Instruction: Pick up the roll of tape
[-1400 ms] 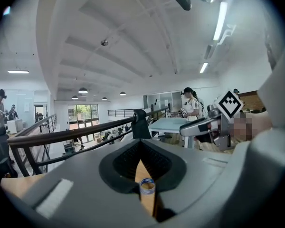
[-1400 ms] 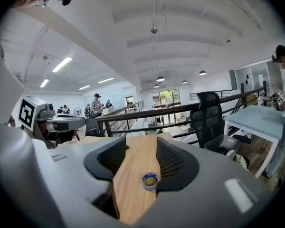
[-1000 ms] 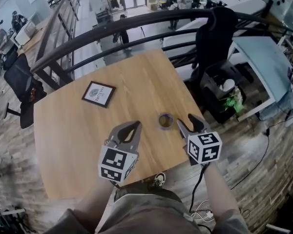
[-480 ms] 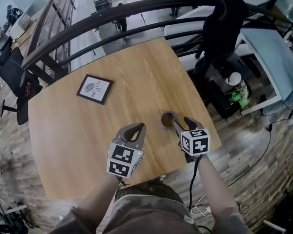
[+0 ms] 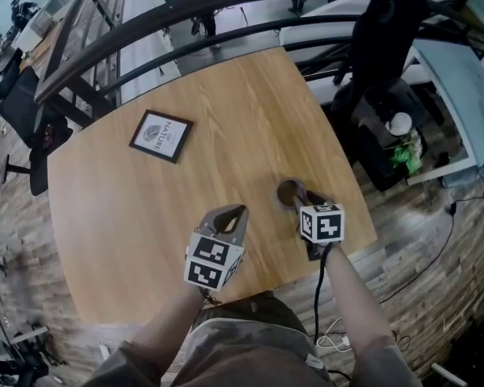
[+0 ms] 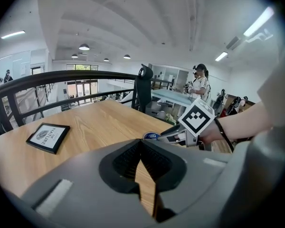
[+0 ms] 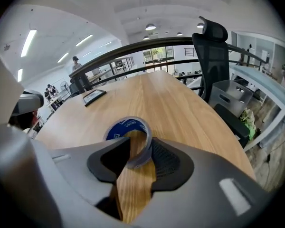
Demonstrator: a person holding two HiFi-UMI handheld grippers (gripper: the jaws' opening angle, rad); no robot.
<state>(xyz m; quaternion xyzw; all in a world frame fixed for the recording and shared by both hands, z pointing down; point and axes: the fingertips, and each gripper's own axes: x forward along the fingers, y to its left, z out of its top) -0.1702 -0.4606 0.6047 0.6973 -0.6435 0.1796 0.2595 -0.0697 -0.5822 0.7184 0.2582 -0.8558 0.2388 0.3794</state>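
The roll of tape (image 5: 289,190) lies flat on the wooden table (image 5: 137,216), near its right front edge. In the right gripper view the tape roll (image 7: 126,127) shows a blue inner core. My right gripper (image 7: 140,144) straddles the near wall of the roll, with one jaw in the hole and the other outside. Its jaws have just been closing, and wood still shows between the left pad and the wall. In the head view the right gripper (image 5: 301,197) reaches the roll from the front. My left gripper (image 5: 235,212) hovers to the left of the tape with its tips together and nothing in them.
A black-framed picture (image 5: 160,135) lies flat at the table's far left. A dark curved railing (image 5: 185,10) runs behind the table. A black office chair (image 5: 379,31) and a bin (image 5: 391,139) stand to the right. The table edge is just right of the tape.
Both grippers have come down toward the table. The right gripper has moved from beside the tape onto its near wall, and its jaws have narrowed. The left gripper stays shut.
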